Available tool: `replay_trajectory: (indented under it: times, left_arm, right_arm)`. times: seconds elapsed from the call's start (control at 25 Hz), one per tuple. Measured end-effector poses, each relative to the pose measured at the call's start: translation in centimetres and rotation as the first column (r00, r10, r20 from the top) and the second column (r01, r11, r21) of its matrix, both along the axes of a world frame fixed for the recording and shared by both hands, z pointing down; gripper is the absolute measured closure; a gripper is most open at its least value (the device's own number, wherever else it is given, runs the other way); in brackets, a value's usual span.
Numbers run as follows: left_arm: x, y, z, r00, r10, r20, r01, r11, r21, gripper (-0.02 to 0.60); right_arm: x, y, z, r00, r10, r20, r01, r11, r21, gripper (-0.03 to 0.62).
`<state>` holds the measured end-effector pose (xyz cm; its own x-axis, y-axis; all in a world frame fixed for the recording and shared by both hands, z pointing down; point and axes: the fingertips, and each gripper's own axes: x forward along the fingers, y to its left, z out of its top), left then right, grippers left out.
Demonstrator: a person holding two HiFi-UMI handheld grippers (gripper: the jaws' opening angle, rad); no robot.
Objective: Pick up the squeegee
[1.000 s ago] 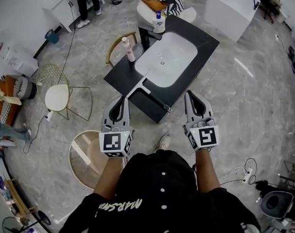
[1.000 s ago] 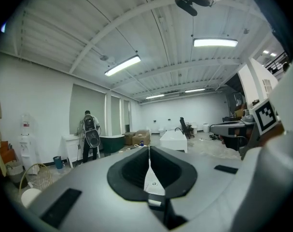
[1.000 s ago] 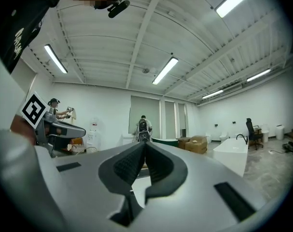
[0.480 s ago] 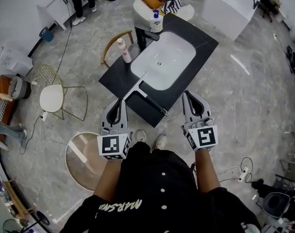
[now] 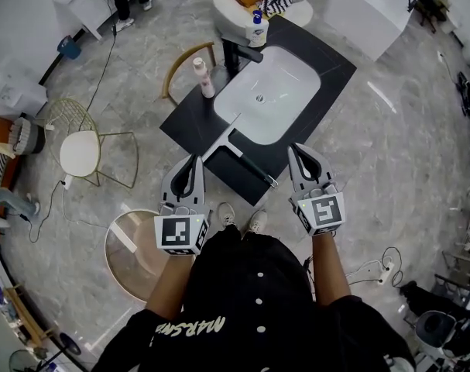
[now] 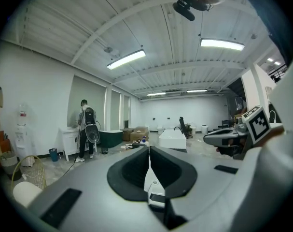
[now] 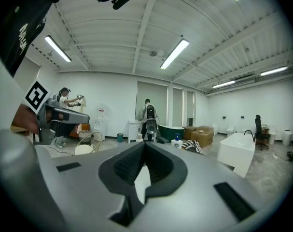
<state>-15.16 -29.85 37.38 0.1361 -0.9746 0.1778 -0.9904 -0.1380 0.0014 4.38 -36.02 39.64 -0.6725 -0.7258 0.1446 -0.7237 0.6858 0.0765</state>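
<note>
The squeegee (image 5: 233, 142) lies flat on the black counter (image 5: 190, 122), just in front of the white sink basin (image 5: 267, 91). Its pale blade runs along the basin's near edge and its dark handle points toward the counter's near corner. My left gripper (image 5: 193, 162) hovers over the counter's near-left edge, shut and empty, a little left of the blade. My right gripper (image 5: 295, 152) is shut and empty too, just right of the handle's end. In the left gripper view the left gripper (image 6: 149, 149) shows jaws pressed together. The right gripper (image 7: 143, 146) shows the same. Neither gripper view shows the squeegee.
A pink bottle (image 5: 207, 78), a black faucet (image 5: 240, 53) and a blue-capped bottle (image 5: 255, 23) stand at the counter's far side. A wire chair (image 5: 83, 150), a wooden chair (image 5: 184, 67) and a round glass table (image 5: 135, 245) stand to the left. A white tub (image 5: 368, 8) sits far right.
The person has stepped nearer the counter; their shoes now show below it. Both grippers stayed shut, and the right one has closed in a little on the squeegee handle's end.
</note>
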Motion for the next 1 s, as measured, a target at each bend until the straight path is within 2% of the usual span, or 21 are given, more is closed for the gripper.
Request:
replay_trajectory:
  times: [0.2,0.36,0.48,0.68,0.92,1.0]
  left_arm:
    - [-0.9,0.6,2.5,1.0,0.002,-0.024,-0.003,0.998,-0.055,0.563]
    - [-1.8,1.1,5.9,0.999,-0.022,-0.046,0.016,0.992,-0.126,0.563]
    - [-2.4,1.3,7.9,0.998,-0.03,-0.053,0.021,0.986,-0.163,0.563]
    - [-3.2,1.4,10.5,0.998,-0.044,-0.04,0.034,0.976,-0.214,0.563]
    - [-3.6,0.8,12.0,0.997,-0.042,-0.06,0.026,0.97,-0.241,0.563]
    - [-3.6,0.8,12.7,0.997,-0.041,-0.063,0.024,0.967,-0.254,0.563]
  right_arm:
    - [-3.3,-0.7,5.2,0.989,-0.095,-0.114,0.086,0.993,-0.083,0.599]
    - [-5.3,-1.1,10.5,0.965,-0.167,-0.202,0.139,0.979,-0.148,0.595]
    - [-6.7,-1.0,15.0,0.935,-0.235,-0.267,0.183,0.962,-0.203,0.514]
    - [-8.8,-0.4,21.7,0.909,-0.318,-0.269,0.223,0.917,-0.33,0.433]
    - [-10.1,0.3,26.9,0.853,-0.389,-0.349,0.245,0.888,-0.389,0.401]
    - [-10.2,0.2,27.8,0.849,-0.391,-0.356,0.24,0.885,-0.4,0.402]
